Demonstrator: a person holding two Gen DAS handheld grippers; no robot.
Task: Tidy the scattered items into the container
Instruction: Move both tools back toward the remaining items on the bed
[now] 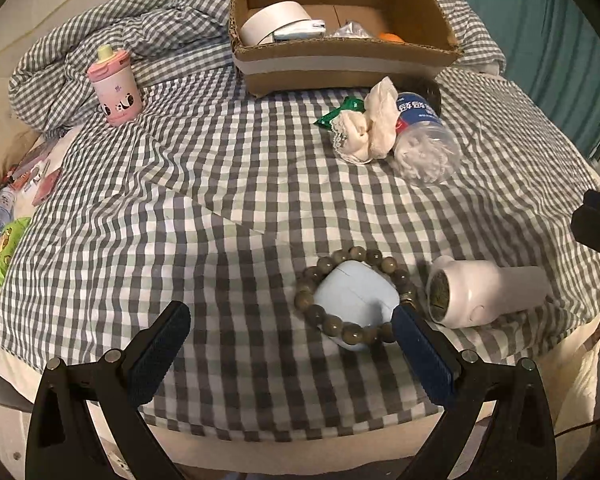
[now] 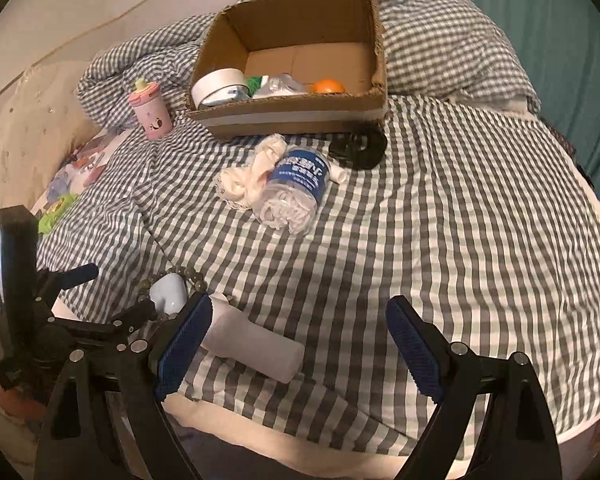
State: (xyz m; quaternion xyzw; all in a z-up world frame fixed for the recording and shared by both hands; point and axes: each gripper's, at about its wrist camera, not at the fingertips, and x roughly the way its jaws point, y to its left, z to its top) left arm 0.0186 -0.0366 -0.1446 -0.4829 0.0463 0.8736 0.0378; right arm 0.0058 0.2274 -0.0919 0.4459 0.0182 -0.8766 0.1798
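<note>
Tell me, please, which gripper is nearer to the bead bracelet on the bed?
The left. The left gripper is open with one fingertip at the bracelet. The right gripper is open over the white device lying beside the bracelet, farther off.

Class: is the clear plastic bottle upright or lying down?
Lying down: the clear plastic bottle rests on its side on the checked bedcover.

Bed middle: bare checked cover (image 1: 220,184), open passage.
Before box (image 2: 296,120): bottle (image 2: 296,184), cloth (image 2: 248,180) block.
Near edge: bracelet (image 1: 340,326), lint shaver (image 1: 484,292) crowd.
</note>
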